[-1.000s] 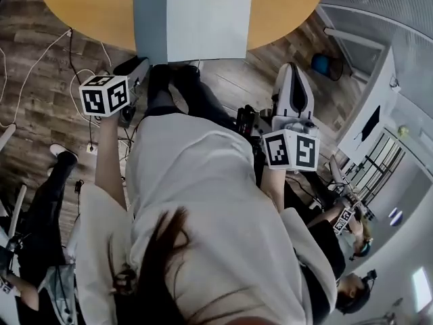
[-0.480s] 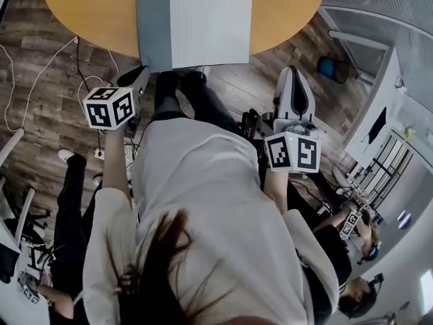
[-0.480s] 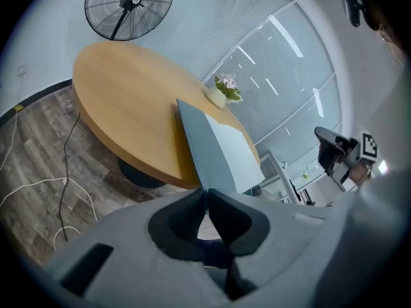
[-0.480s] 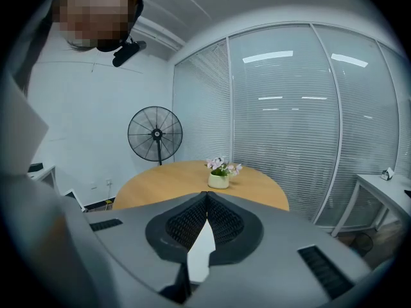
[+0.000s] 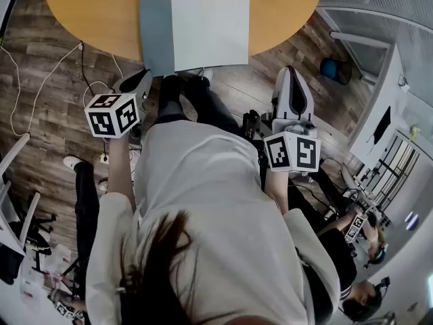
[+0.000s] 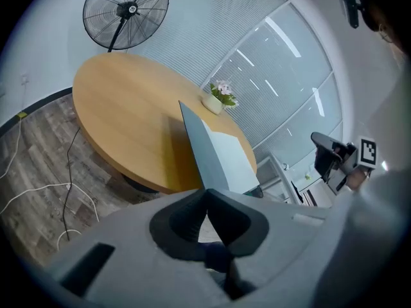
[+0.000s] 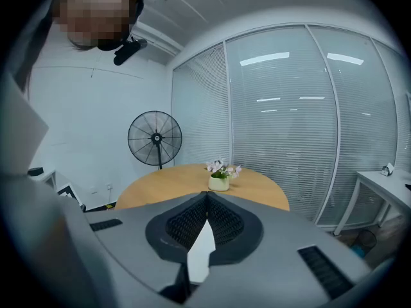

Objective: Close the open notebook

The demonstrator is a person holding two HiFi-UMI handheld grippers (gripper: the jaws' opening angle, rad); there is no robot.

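The notebook lies on the round wooden table at its near edge, a grey-blue strip on its left and a white page on its right. The left gripper view shows the notebook ahead of the jaws. My left gripper hangs over the floor, short of the table's edge and left of the notebook. Its jaws have just been closing; in its own view the left gripper is shut with nothing between the tips. My right gripper stays off the table at the right; seen close, the right gripper is shut and empty.
A small pot of flowers stands at the table's far side, and a standing fan is beyond it. White cables trail over the wooden floor at the left. Other people sit at the lower right.
My left gripper has come up a little and sits slightly lower in the head view. The notebook has kept its place on the table, and the right gripper has stayed put.
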